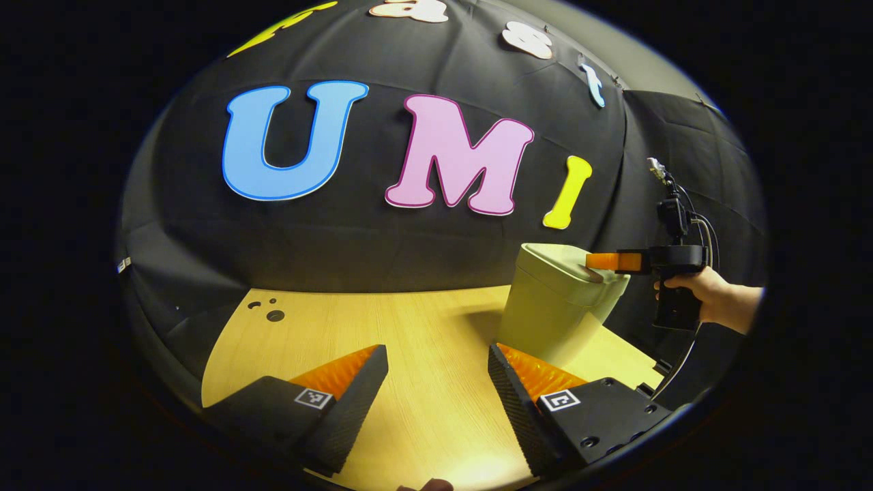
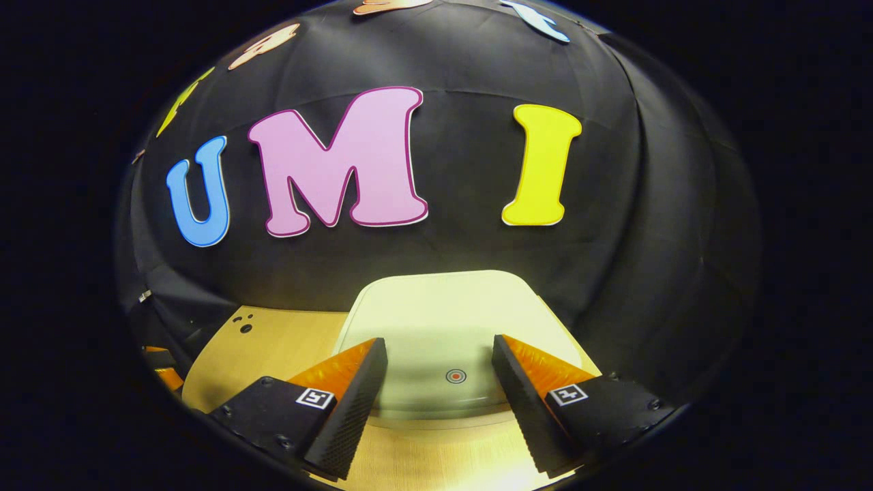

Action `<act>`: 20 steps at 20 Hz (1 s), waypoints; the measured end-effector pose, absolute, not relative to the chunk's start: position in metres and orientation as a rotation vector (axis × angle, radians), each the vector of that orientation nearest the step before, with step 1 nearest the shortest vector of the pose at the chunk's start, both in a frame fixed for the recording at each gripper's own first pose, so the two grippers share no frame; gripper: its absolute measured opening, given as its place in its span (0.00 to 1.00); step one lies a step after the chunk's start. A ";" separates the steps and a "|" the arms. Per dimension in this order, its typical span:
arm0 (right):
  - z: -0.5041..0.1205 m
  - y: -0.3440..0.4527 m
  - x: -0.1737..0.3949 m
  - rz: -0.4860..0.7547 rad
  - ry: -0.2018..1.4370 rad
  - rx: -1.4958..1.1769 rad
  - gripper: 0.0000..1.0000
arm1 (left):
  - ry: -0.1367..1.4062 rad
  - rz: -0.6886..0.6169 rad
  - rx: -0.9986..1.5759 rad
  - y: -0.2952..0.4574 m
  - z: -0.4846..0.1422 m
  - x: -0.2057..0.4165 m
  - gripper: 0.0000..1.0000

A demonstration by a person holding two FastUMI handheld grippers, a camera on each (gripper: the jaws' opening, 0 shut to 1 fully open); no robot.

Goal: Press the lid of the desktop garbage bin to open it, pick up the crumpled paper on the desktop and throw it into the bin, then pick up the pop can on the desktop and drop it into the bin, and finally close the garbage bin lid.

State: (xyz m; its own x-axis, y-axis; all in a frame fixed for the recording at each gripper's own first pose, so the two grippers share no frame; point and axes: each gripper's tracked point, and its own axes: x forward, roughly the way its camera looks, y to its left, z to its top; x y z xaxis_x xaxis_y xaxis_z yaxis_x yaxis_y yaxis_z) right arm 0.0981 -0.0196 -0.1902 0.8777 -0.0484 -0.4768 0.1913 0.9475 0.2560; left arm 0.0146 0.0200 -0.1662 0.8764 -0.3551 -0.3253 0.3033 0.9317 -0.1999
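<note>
Pale green plastic sits under my right gripper (image 2: pixel 440 358): the bin (image 1: pixel 556 303) stands on the wooden desktop (image 1: pixel 423 341) with its lid (image 2: pixel 443 320) down, my fingers spread wide above the small round mark (image 2: pixel 455 376) near its front edge. My left gripper (image 1: pixel 436 365) waits wide open and empty over bare wood. I judge everything is ahead: pressing the lid, paper, can, closing.

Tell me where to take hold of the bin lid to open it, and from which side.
Probably not a pinch: the lid lies flat and closed on the bin, offering no clear edge. Come from above with the right gripper and press the round mark near the lid's near edge.
</note>
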 end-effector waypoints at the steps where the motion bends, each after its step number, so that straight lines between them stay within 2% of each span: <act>1: -0.192 -0.019 0.098 -0.124 0.490 0.311 0.98 | 0.367 -0.343 -0.143 0.021 -0.167 0.013 0.95; 8: -0.197 -0.016 0.096 -0.125 0.459 0.287 0.99 | 0.349 -0.339 -0.133 0.027 -0.162 0.006 0.95; 13: -0.180 -0.023 0.100 -0.108 0.438 0.391 0.97 | 0.347 -0.329 -0.131 0.033 -0.160 -0.001 0.95; 16: -0.170 -0.032 0.096 -0.130 0.402 0.363 0.98 | 0.342 -0.323 -0.128 0.034 -0.158 -0.001 0.95; 20: -0.152 -0.028 0.085 -0.101 0.372 0.320 0.98 | 0.338 -0.318 -0.125 0.032 -0.156 -0.003 0.95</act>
State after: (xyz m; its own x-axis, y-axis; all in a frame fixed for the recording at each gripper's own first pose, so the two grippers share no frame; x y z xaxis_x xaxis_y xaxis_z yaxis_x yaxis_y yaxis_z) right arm 0.0851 -0.0279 -0.1525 0.9274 -0.0382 -0.3722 0.1549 0.9447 0.2889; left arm -0.0031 0.0323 -0.1563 0.8944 -0.3265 -0.3056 0.2849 0.9428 -0.1734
